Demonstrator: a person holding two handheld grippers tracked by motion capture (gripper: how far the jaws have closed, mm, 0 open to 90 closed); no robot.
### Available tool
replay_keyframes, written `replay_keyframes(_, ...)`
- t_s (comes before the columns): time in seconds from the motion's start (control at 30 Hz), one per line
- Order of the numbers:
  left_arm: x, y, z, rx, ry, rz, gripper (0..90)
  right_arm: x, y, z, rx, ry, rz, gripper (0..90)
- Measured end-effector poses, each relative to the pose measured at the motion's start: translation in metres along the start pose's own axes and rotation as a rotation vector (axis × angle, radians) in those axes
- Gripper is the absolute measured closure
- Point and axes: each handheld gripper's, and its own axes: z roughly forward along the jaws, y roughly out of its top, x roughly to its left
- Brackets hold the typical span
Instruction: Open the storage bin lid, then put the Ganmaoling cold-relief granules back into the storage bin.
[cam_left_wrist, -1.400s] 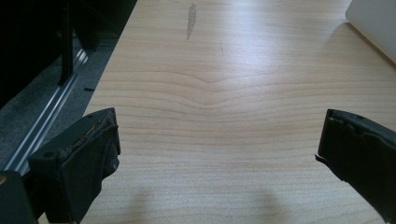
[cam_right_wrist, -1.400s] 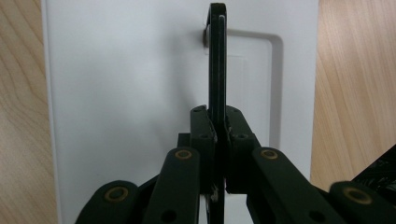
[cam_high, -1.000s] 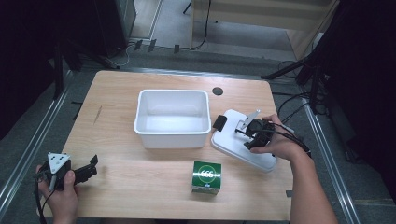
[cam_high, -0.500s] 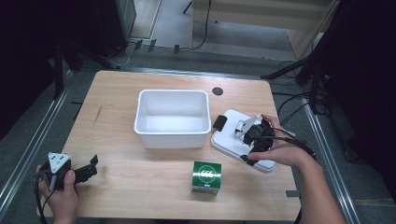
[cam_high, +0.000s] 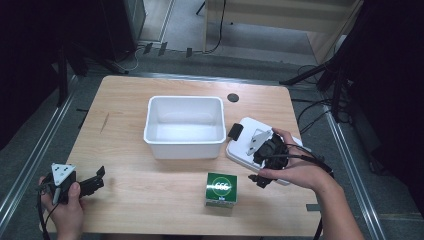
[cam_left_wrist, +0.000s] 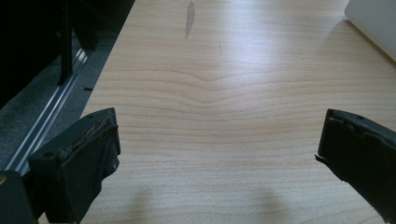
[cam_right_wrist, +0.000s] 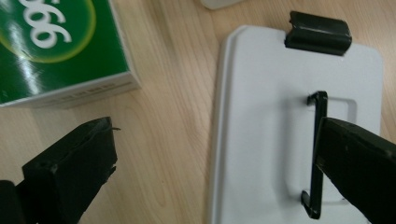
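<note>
I see a light wooden table (cam_high: 150, 200) standing on a grey floor with metal rails along its sides and dark gear around it. The work in hand sits at my right: a flat white lid (cam_right_wrist: 299, 140) lying on the wood, with a black wire handle (cam_right_wrist: 316, 154) folded down in its recessed centre and a black clip (cam_right_wrist: 318, 32) on its far edge. My right gripper (cam_high: 265, 159) hovers low over the lid's near-left edge with its jaws spread wide. In the right gripper view one jaw sits over bare wood just left of the lid and the other over the lid, in front of the handle; I cannot tell whether that jaw touches the wire. Nothing is between the jaws except the lid's edge and the table.

Just beyond the left jaw in that view is a green box (cam_right_wrist: 56, 46) with white print, close to the lid but apart from it. Farther from the right gripper, past the lid, stands an open white bin (cam_high: 184, 126), its wall near the lid's clip.

My left gripper (cam_high: 90, 182) is well apart from all this, at the table's near-left corner, held low with its jaws wide and only bare wood between them; the bin's corner (cam_left_wrist: 373, 23) shows far ahead at its right.
</note>
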Motion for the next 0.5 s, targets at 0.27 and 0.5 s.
replay_keyframes(0.27,0.001,0.000,0.000,0.001,-0.002,-0.001,0.0,0.027,0.013,0.006,0.018,0.042,-0.081,0.0)
replay_keyframes(0.5,0.001,0.000,0.000,0.004,-0.004,-0.004,0.0,0.045,0.025,0.017,0.015,0.085,-0.130,0.0)
